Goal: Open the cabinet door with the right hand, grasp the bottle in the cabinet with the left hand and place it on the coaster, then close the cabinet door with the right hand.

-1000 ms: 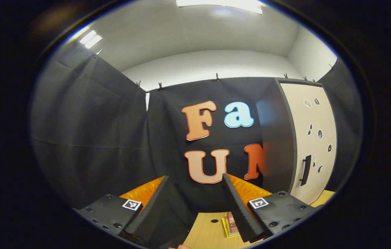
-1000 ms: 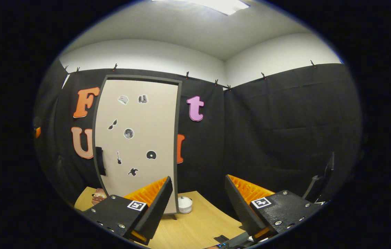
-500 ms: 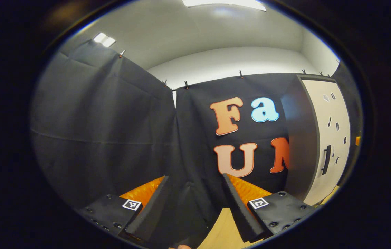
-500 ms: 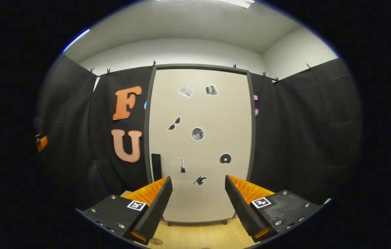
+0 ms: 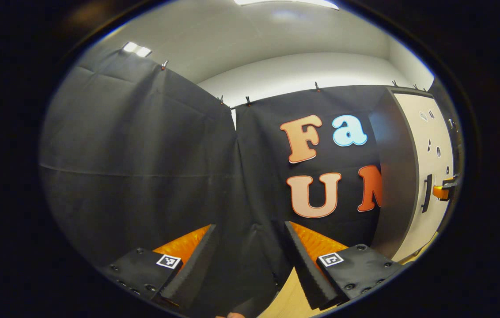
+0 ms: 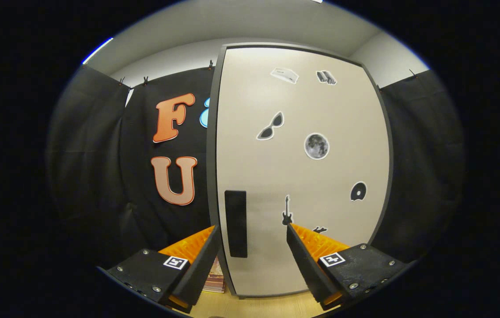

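Right hand-held gripper nearer cabinet door, fingers apart astride handle (untouched), left hand-held gripper apart, bottle hidden

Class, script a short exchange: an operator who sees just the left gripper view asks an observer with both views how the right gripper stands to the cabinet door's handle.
Operator: Is the right gripper open?
Observer: Yes, the right gripper is open, fingers wide apart.
Operator: Is it lined up with the handle?
Observer: The handle shows in the gap between the fingers, off-centre toward one of them; neither finger appears to press on it.
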Demonstrator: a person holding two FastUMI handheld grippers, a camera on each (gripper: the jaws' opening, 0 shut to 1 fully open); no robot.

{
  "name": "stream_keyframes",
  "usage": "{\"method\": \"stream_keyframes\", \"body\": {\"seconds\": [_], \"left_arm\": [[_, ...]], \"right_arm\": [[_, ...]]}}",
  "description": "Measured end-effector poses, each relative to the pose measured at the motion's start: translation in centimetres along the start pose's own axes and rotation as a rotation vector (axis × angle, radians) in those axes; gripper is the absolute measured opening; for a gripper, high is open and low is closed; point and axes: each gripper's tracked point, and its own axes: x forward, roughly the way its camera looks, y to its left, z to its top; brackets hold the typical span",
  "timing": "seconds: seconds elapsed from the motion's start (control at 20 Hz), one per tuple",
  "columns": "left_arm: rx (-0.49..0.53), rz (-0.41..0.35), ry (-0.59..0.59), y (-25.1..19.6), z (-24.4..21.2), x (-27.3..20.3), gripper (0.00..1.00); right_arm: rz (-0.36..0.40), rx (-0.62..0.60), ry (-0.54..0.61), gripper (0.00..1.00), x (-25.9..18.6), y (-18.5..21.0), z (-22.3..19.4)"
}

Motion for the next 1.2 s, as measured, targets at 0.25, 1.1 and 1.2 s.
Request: {"method": "stream_keyframes", "body": {"seconds": [0.25, 1.1, 1.2], "left_arm": [[-0.022, 0.007, 0.017, -0.6, -0.3, 0.9, 0.97], [0.058, -0.063, -0.02, -3.8, -0.6, 2.2, 0.97], [0.045, -0.073, -0.012, -3.9, -1.1, 2.3, 0.97]], "right_arm": [[-0.053, 0.004, 0.037, 0.83, 4.5, -0.2, -1.7], [0.124, 0.034, 0.083, 0.26, 3.3, 1.8, -2.7], [0.149, 0.036, 0.09, 0.26, 2.1, 1.9, -2.2]]}}
